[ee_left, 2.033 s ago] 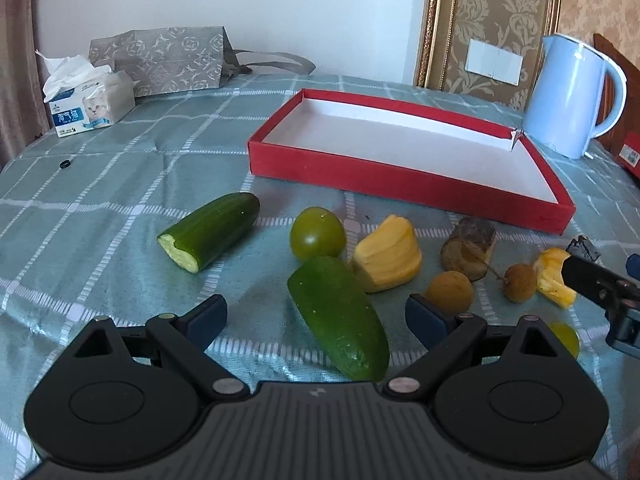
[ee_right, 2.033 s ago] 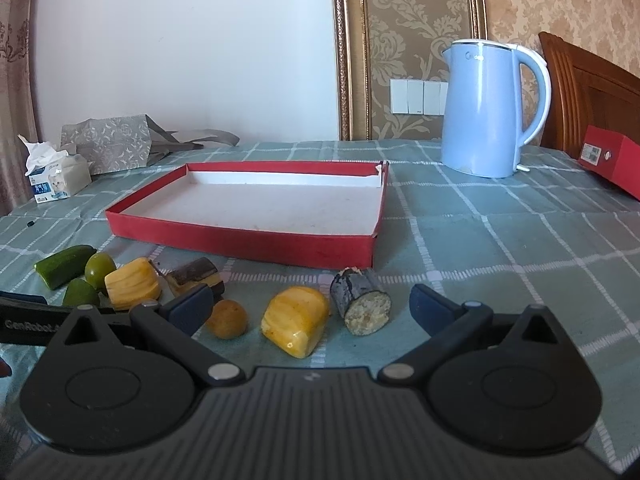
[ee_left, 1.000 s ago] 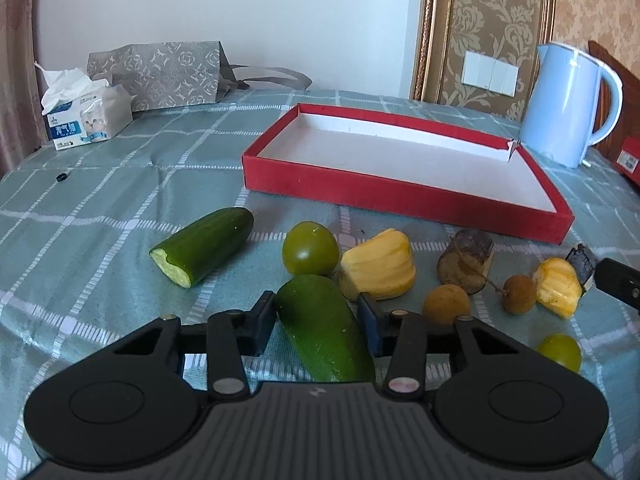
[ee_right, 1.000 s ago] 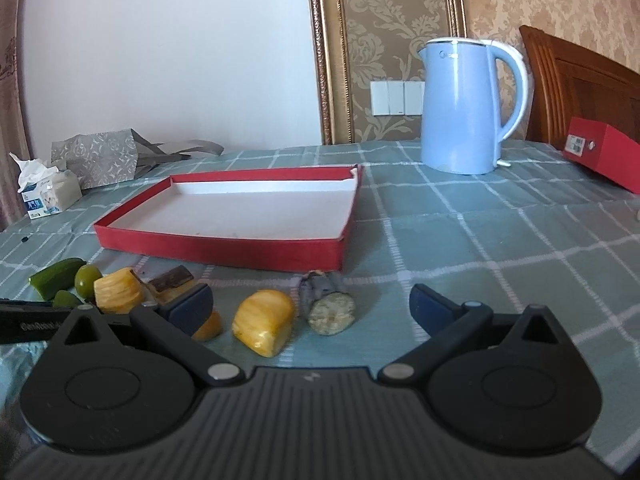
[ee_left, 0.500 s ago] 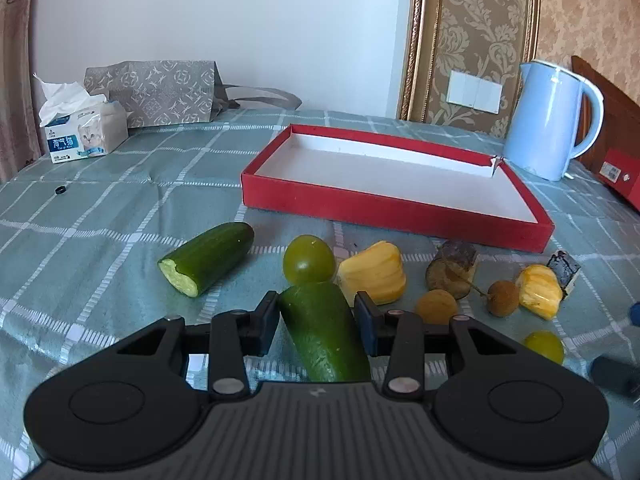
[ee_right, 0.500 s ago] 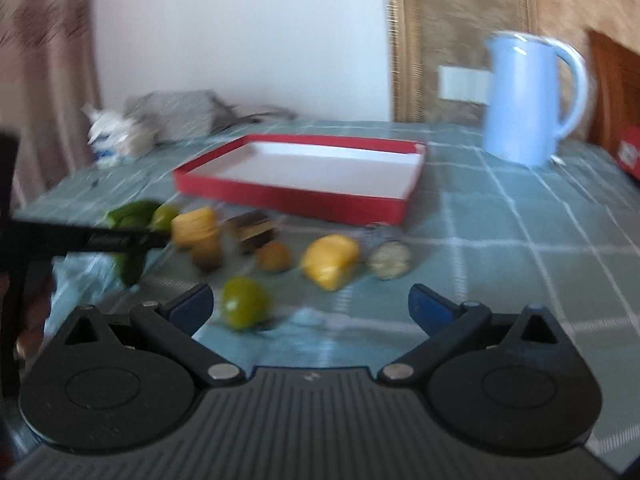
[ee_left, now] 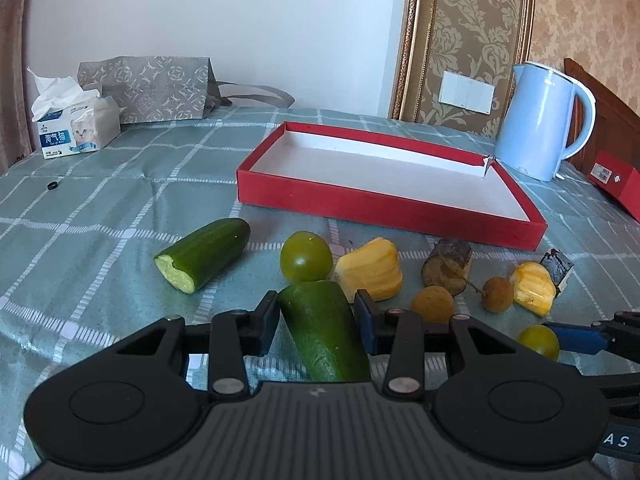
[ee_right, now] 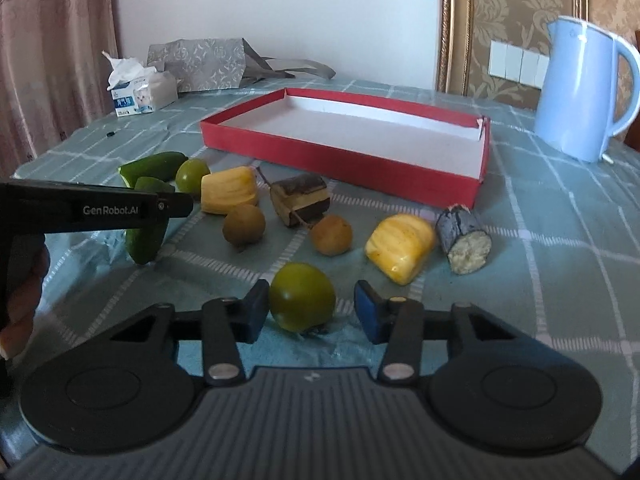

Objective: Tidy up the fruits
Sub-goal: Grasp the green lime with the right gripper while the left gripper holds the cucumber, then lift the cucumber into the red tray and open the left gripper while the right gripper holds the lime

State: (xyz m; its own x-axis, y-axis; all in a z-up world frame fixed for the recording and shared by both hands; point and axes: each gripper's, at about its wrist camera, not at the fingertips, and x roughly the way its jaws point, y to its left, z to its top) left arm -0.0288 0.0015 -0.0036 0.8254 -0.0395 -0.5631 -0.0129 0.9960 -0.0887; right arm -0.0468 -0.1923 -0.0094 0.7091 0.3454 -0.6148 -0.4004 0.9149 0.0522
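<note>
Left tongs [ee_left: 316, 316]: clamped on the cucumber piece [ee_left: 324, 332], lifted just in front of the red tray [ee_left: 384, 204].
Right tongs [ee_right: 306, 310]: parted around a green tomato [ee_right: 302, 302] on the desk [ee_right: 560, 248], one pad touching, the other apart; not gripping.
Risk, left: the smooth, tapering cucumber could slide out forward if tilted.
Risk, right: the round tomato may roll away from an off-centre squeeze.
Risk, shared: tongs near each other; they might collide heading for the tray.
Cucumber look: dark green, glossy, blunt rounded tip.
</note>
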